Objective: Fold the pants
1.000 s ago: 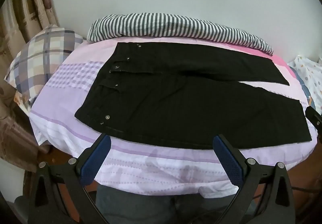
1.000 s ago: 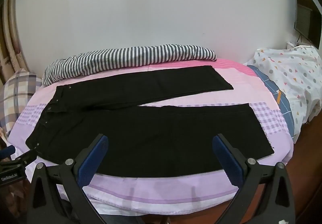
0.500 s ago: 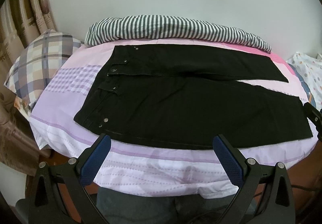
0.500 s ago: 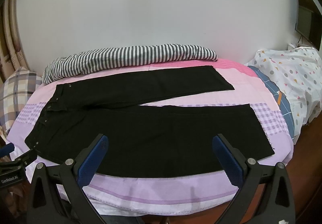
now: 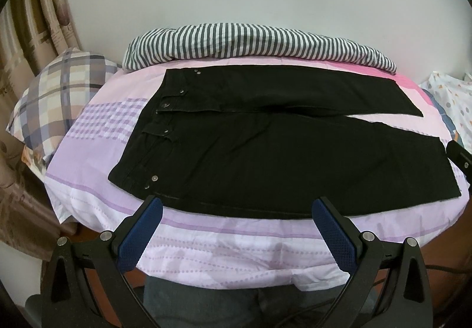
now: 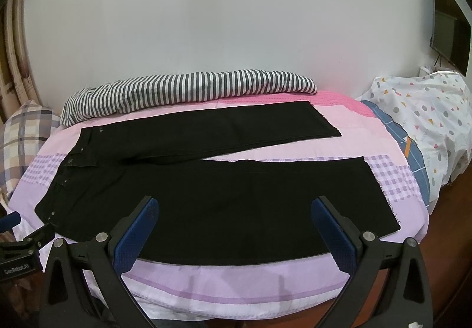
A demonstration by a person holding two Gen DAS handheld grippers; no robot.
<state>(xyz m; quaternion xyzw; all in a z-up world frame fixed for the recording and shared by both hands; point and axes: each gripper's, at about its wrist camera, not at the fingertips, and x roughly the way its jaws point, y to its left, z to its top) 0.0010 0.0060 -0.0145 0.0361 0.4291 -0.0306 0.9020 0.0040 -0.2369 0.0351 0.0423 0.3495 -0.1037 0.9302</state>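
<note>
- The black pants point(image 5: 265, 151) lie flat and unfolded on the pink-and-purple bedsheet point(image 5: 206, 239), waistband toward 9 o'clock, both legs running toward 3 o'clock and splayed apart.
- No fold shows yet; the whole job looks to remain, probably starting with laying one leg over the other.
- The left gripper point(image 5: 236, 211) hangs at 6 o'clock off the near edge, fingers spread wide, holding nothing.
- The right gripper point(image 6: 236, 211) likewise gapes empty over the near leg.
- A striped blanket point(image 6: 188, 92) sits at 12 o'clock.

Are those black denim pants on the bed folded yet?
Not yet: the black denim pants lie spread flat, both legs apart.
</note>
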